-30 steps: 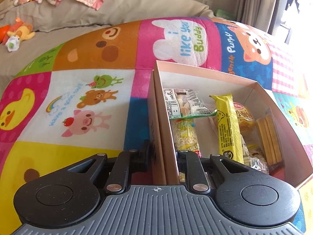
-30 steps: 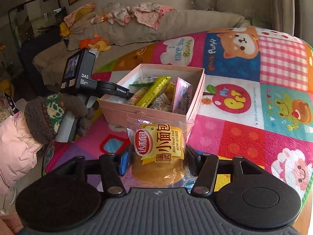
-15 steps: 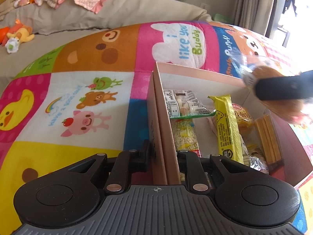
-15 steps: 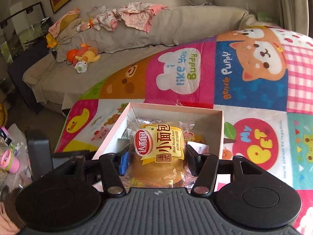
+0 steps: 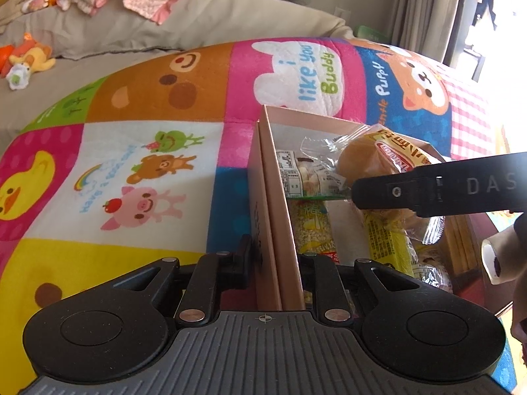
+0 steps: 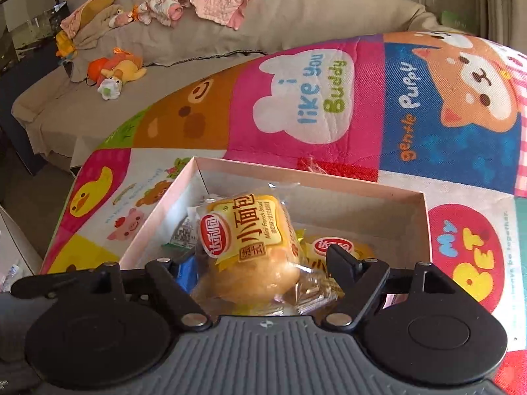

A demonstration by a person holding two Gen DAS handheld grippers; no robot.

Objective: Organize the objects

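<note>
Over mat [image 6: 329, 75], box [image 6: 362, 194]: bread pkt [image 6: 250, 250] betw opened R gripper [image 6: 260, 263] fingers

A bun [image 6: 250, 256] in a clear wrapper with a yellow label lies tilted between the right fingers [image 6: 342, 260], which stand apart from it, over the open pink box [image 6: 309, 181]. The left fingers [image 5: 243, 256] pinch the box wall; packaged snacks [image 5: 385, 240] lie ahead of them inside.
</note>
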